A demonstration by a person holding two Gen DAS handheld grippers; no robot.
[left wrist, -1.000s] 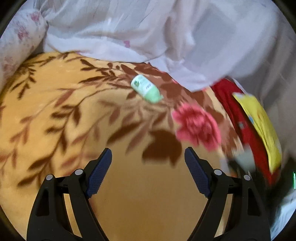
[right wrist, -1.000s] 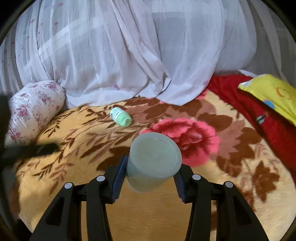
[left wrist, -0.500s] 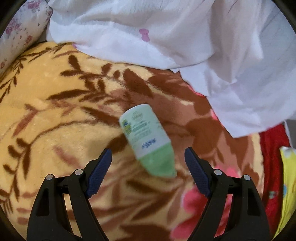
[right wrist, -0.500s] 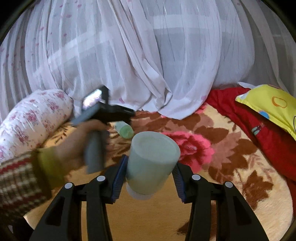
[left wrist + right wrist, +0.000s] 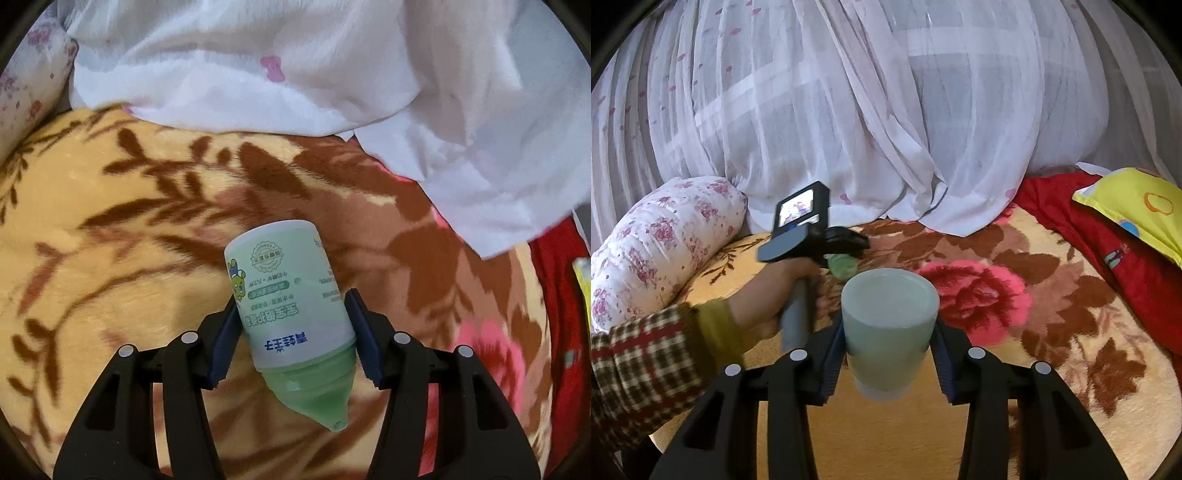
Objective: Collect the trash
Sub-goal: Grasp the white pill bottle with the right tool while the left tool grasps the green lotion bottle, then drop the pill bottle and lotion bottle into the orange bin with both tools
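The green bottle, lying apart on the bed blanket a second ago, is now clamped by the left tongs; the right tongs keep a cup gripped, so both pieces are collected.

Open blanket left of the left tool, white curtain close ahead, floral bolster far left

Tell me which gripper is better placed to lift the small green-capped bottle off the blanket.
Left. The left gripper has its jaws on both sides of the small green-capped bottle; the right gripper already holds a pale translucent cup.
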